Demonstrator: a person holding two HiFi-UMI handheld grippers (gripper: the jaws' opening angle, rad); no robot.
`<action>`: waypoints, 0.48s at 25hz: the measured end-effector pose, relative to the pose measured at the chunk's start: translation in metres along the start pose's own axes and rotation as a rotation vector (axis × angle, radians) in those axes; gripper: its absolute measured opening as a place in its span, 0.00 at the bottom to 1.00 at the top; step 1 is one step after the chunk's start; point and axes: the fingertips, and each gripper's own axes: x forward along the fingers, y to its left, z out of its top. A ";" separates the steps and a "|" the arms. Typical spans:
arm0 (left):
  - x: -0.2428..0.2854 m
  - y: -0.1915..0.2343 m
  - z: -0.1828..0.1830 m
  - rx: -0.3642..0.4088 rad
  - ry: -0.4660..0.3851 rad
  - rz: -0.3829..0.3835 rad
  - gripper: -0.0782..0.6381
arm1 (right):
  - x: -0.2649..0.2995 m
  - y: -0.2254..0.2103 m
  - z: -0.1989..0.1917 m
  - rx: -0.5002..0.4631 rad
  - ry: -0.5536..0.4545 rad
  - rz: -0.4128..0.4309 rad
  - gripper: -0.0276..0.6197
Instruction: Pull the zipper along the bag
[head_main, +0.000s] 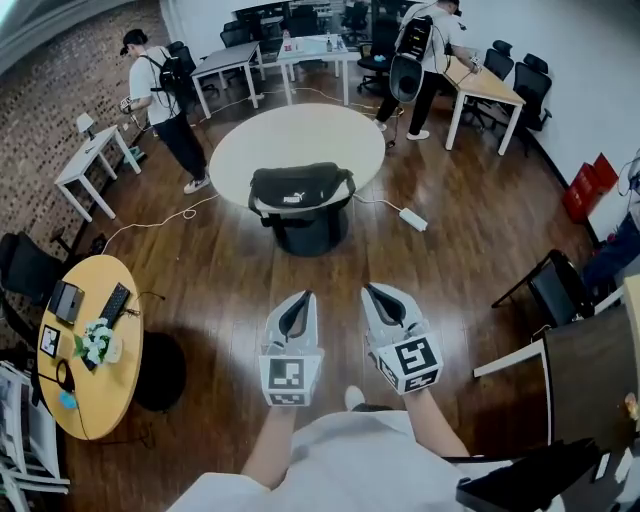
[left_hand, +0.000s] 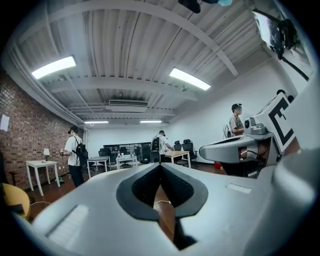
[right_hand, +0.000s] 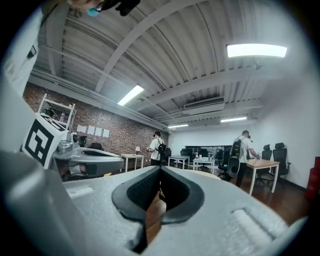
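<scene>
A black bag (head_main: 300, 191) with a small white logo lies on the near edge of a round cream table (head_main: 296, 140) in the head view. Both grippers hang well short of it, over the wooden floor. My left gripper (head_main: 302, 296) is shut, its jaw tips meeting with nothing between them. My right gripper (head_main: 367, 290) is shut too and holds nothing. In the left gripper view the left gripper (left_hand: 160, 165) points across the room with the right one beside it. The right gripper view shows the right gripper (right_hand: 160, 169) closed, the bag hidden behind the jaws.
A round yellow table (head_main: 92, 340) with flowers, a keyboard and a tablet stands at the left. White desks (head_main: 95, 160) and office chairs line the back and sides. A person (head_main: 165, 100) stands left of the cream table, another (head_main: 425, 60) at the back. A cable and power strip (head_main: 412, 218) lie on the floor.
</scene>
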 end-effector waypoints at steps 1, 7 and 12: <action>0.019 0.002 0.005 0.002 -0.011 0.005 0.13 | 0.011 -0.018 0.002 -0.001 -0.003 -0.001 0.02; 0.105 0.030 -0.015 -0.025 0.009 -0.013 0.13 | 0.093 -0.069 -0.039 0.071 0.060 0.007 0.02; 0.186 0.073 -0.046 -0.055 0.053 -0.020 0.13 | 0.176 -0.092 -0.071 0.080 0.118 0.044 0.02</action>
